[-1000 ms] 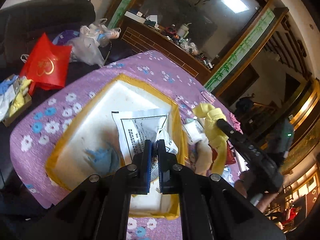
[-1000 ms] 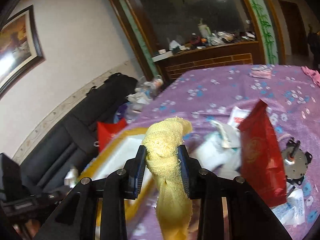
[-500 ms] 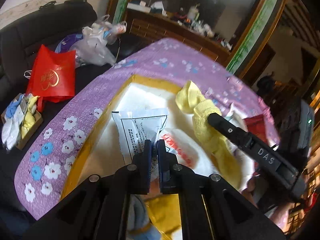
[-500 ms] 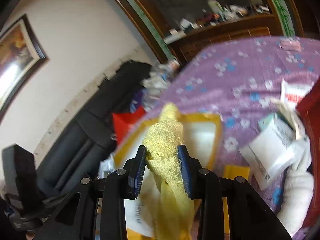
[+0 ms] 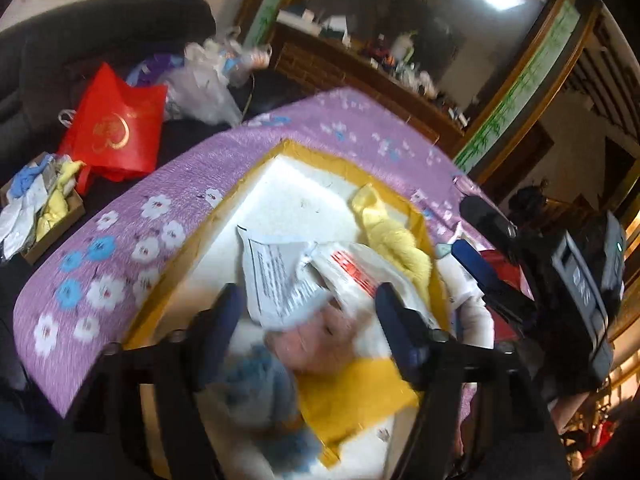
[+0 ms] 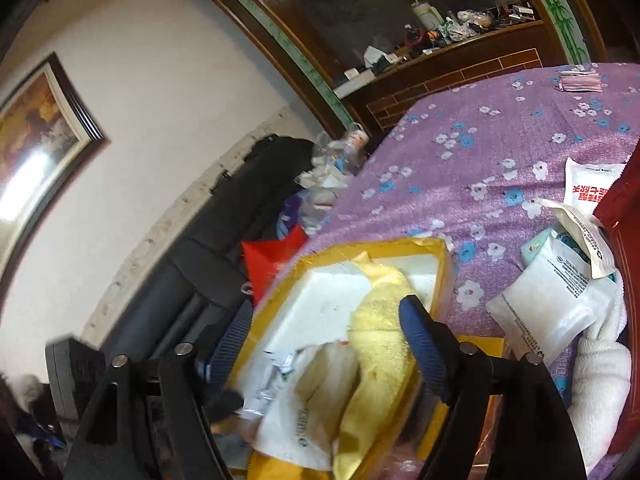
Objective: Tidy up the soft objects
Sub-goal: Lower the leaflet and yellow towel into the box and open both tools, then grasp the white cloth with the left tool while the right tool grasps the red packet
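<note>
A white foam box with yellow taped rim (image 5: 256,168) sits on the purple flowered table. In it lie a yellow towel (image 5: 394,240), a white printed packet (image 5: 276,276), a packet with red print (image 5: 352,268), a pink soft thing (image 5: 320,344) and a blue fluffy thing (image 5: 260,384). My left gripper (image 5: 308,316) is open above the packets. My right gripper (image 6: 328,336) is open over the box (image 6: 332,292), with the yellow towel (image 6: 380,336) lying loose between its fingers. The right gripper also shows in the left wrist view (image 5: 484,240).
Right of the box lie white packets (image 6: 548,304), a rolled white towel (image 6: 600,376) and a dark red pouch (image 6: 624,208). A pink mask (image 6: 580,82) lies far back. A red bag (image 5: 116,120), plastic bags and a carton of cloths (image 5: 40,200) sit on the dark sofa at left.
My right gripper has opened and let the yellow towel down into the box. My left gripper has opened and let go of the white printed packet.
</note>
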Motion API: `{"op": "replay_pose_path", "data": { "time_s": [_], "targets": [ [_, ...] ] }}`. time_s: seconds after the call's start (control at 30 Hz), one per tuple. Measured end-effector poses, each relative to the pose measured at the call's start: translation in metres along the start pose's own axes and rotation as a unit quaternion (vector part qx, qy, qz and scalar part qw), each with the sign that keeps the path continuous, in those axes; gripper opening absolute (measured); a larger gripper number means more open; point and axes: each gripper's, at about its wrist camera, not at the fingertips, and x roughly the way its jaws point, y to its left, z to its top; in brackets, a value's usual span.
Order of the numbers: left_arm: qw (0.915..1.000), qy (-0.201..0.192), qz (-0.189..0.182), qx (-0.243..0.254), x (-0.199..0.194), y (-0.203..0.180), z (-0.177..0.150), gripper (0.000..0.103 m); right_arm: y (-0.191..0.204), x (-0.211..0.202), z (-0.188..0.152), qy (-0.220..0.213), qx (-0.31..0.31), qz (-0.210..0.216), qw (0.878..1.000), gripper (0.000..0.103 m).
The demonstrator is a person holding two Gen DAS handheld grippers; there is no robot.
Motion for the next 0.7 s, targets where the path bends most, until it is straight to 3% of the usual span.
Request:
{"op": "replay_pose_path", "data": {
  "time_s": [0.2, 0.33, 0.37, 0.5, 0.7],
  "targets": [
    [0.9995, -0.011, -0.018, 0.023, -0.019, -0.036, -0.022, 0.069, 0.001, -0.008, -0.007, -0.008, -0.038, 0.024, 0.999, 0.083],
    [0.9985, 0.003, -0.043, 0.034, -0.025, -0.053, -0.031, 0.069, -0.006, -0.028, -0.007, 0.001, -0.043, 0.019, 0.999, 0.065],
    [0.9981, 0.006, -0.048, 0.037, -0.026, -0.058, -0.033, 0.069, -0.011, -0.038, -0.006, 0.0, -0.036, 0.017, 0.999, 0.065],
    [0.9956, 0.022, -0.071, 0.057, -0.028, -0.084, -0.044, 0.069, -0.044, -0.094, -0.015, -0.021, -0.002, -0.009, 1.0, 0.064],
    [0.9909, 0.045, -0.087, 0.092, -0.019, -0.124, -0.06, 0.069, -0.098, -0.167, -0.033, -0.059, 0.054, -0.08, 0.994, 0.048]
  ]
}}
